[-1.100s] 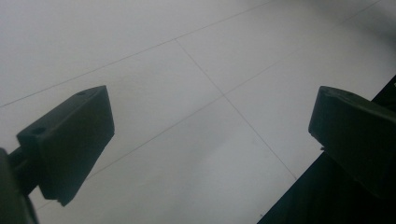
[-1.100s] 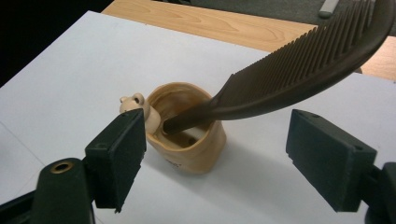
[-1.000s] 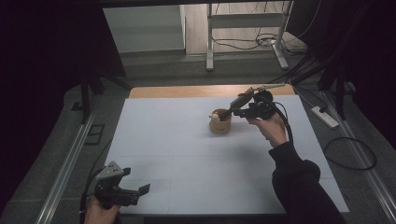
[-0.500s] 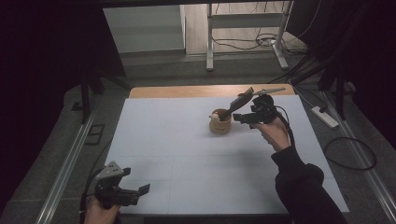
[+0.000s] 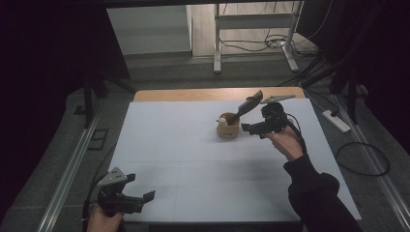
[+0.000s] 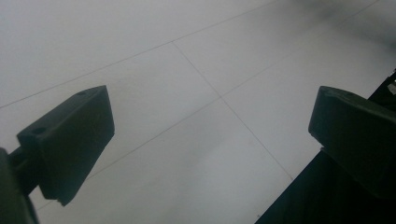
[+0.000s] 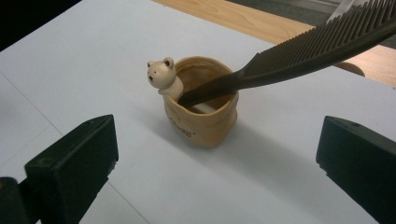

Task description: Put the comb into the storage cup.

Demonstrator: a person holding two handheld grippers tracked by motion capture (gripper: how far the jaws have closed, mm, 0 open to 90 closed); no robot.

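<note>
At the near left corner of the white table (image 5: 193,159), the left gripper (image 5: 138,199) sits low in a hand, its jaws spread wide with nothing between them; in the left gripper view they frame bare, matte sheet crossed by thin seam lines, with the dark table edge at lower right. Nothing lies near it.

Far across the table, toward the back, stands the cup (image 7: 201,114), a small tan pot shaped like a soft sack with a wrinkled rim and a pale bear figure (image 7: 162,75) perched on its lip. A dark comb (image 7: 299,53) leans in it, handle end down inside, the fine-toothed end slanting up and right over the wooden strip (image 5: 208,94) at the table's back edge.

Just right of the cup, the right gripper (image 5: 251,128) hangs level, pointing at it. Its jaws have just been opening and now stand wide, the cup ahead of them and apart, untouched, with clear sheet between.
</note>
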